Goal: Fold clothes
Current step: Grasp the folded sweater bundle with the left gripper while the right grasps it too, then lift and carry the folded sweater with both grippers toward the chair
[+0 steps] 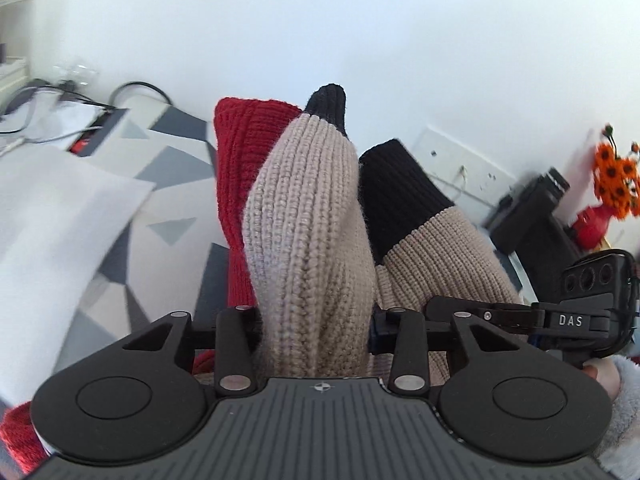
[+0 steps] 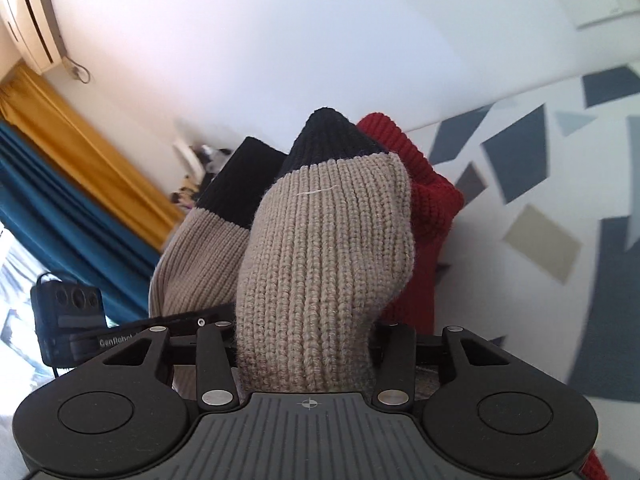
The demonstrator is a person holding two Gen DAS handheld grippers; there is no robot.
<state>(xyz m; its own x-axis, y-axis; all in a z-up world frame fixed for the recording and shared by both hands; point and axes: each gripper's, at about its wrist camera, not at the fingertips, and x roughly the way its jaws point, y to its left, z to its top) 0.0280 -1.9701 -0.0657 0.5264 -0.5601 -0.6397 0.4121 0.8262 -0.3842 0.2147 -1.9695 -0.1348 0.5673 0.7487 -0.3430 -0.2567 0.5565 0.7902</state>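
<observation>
Sweater, knitted in beige, black and red, raised off the patterned bed cover, one bunch in each grip. Left tongs and right tongs are both part-closed on thick beige folds. No finished fold is visible; folding seems barely begun, though the garment's lower part is hidden.

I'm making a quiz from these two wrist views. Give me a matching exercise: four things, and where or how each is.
Things:
1. knitted beige, black and red sweater
2. orange flowers in a red vase
3. mustard-yellow curtain
4. white wall air conditioner

Places or states:
A. top left corner, right wrist view
B. bunched between both grippers' jaws
C. far right, left wrist view
D. beside a blue curtain

Pairs: 1-B, 2-C, 3-D, 4-A
</observation>
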